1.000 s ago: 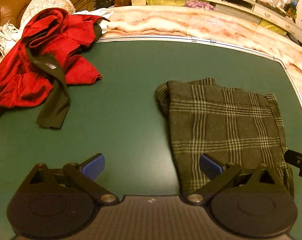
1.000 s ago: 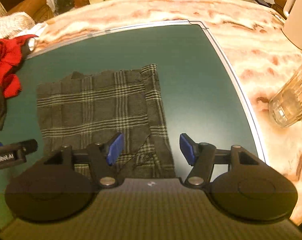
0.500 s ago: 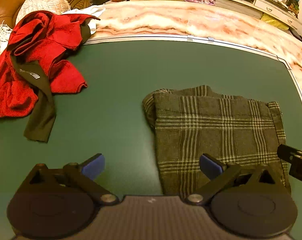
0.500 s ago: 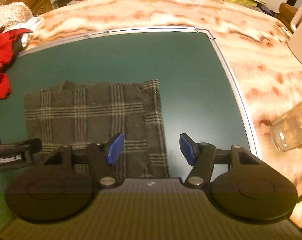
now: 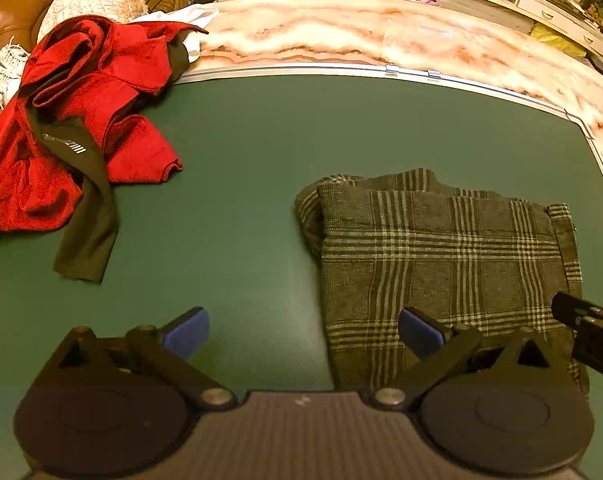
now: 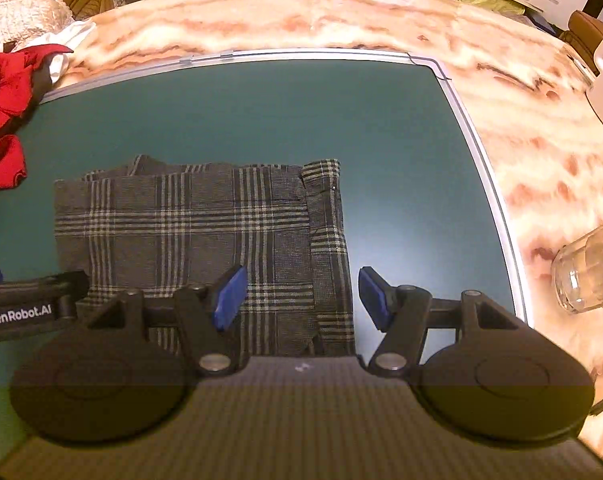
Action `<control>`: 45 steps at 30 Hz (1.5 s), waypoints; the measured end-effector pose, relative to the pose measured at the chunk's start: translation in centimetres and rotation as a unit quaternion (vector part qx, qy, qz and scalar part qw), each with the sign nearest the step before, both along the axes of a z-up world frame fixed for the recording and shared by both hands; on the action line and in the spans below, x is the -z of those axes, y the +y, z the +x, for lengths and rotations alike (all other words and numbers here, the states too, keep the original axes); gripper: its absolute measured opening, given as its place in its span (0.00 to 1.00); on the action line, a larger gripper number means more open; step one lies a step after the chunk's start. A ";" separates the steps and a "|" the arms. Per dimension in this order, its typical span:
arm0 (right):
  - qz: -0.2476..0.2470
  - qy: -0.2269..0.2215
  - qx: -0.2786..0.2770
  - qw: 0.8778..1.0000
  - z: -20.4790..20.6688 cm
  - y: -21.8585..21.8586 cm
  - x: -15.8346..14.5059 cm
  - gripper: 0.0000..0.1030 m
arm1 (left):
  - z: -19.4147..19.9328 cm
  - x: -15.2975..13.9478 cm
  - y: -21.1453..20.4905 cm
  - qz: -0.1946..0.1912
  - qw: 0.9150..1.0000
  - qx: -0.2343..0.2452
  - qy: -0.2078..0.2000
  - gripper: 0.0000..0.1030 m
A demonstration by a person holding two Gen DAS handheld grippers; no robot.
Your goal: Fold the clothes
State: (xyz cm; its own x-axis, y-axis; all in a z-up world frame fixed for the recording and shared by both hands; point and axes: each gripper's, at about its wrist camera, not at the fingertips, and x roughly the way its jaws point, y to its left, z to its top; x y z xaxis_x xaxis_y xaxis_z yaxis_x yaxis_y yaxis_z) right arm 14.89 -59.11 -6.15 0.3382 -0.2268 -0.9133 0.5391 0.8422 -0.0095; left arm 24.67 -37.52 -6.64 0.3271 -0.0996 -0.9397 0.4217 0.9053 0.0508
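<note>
A dark plaid garment lies folded into a flat rectangle on the green mat. My left gripper hovers open over the garment's near left edge, its right blue pad above the cloth and nothing held. My right gripper is open over the garment's near right edge, with the waistband strip between its pads. A heap of red and dark clothes sits at the mat's far left. Each gripper's tip shows at the side of the other's view.
The mat has a silver rim and rests on a marble-patterned table. A clear glass lies on its side to the right of the mat. A brown sofa with white items stands behind the clothes heap.
Both grippers have drawn back toward the near side and risen, so the plaid garment sits farther ahead and lies flat. Both stay open.
</note>
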 end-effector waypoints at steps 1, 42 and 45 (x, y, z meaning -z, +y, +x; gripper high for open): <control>-0.001 0.001 -0.001 1.000 0.0 0.0 0.0 0.68 | 0.0 0.0 -0.1 0.001 1.000 0.000 0.000 1.00; -0.012 -0.005 -0.023 1.000 -3.2 4.0 -0.5 0.68 | -4.6 0.3 2.7 -0.003 1.000 0.008 -0.015 1.00; -0.011 -0.007 -0.023 1.000 -3.7 4.3 -0.6 0.68 | -5.1 0.2 2.8 -0.003 1.000 0.008 -0.017 1.00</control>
